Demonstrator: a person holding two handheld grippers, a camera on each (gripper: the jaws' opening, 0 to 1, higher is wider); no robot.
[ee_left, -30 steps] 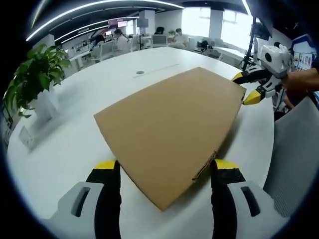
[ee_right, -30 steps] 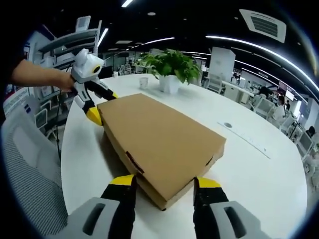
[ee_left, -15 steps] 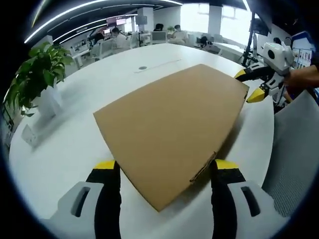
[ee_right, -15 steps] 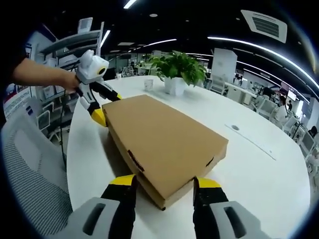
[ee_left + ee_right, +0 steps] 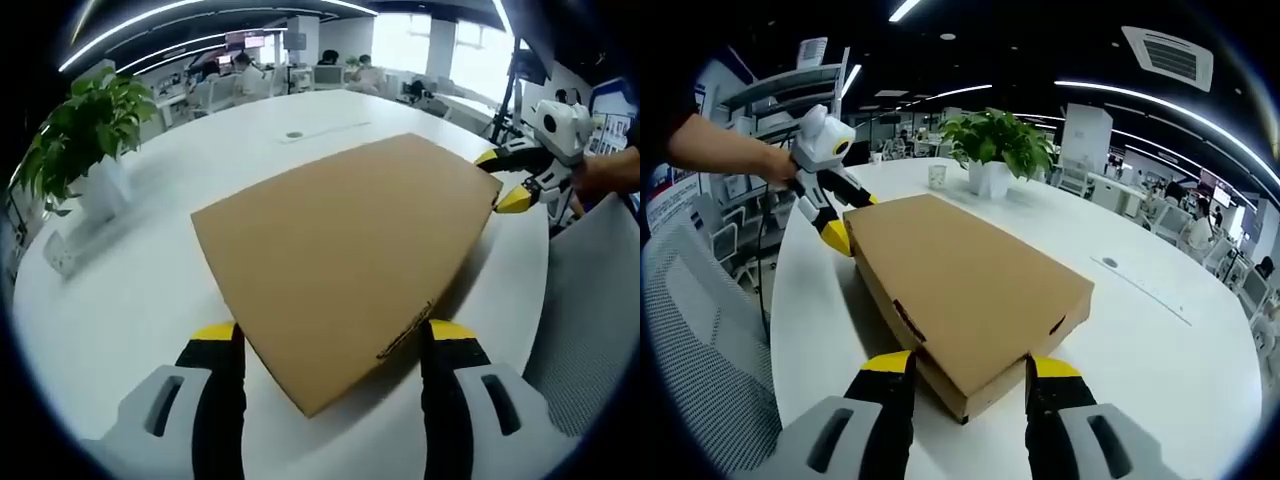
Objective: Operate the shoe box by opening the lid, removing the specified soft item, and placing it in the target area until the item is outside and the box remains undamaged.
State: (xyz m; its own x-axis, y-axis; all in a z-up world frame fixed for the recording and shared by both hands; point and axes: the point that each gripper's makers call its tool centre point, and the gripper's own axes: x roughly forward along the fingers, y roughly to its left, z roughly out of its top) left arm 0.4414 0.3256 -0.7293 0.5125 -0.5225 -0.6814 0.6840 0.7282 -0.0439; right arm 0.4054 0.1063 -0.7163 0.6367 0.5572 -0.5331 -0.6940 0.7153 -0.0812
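Observation:
A closed brown cardboard shoe box lies flat on the round white table. My left gripper is open, and its yellow-tipped jaws stand on either side of the box's near corner. At the far right corner, my right gripper, held by a person's hand, straddles the box edge. In the right gripper view the same box has its near corner between the open jaws of my right gripper. My left gripper sits at the far left corner. The lid is shut and the inside is hidden.
A potted green plant in a white pot stands on the table, also seen as the plant. A grey mesh chair stands by the table edge. Desks and people fill the office behind.
Both views have shifted slightly with the hands. The box and both grippers keep the same places relative to each other.

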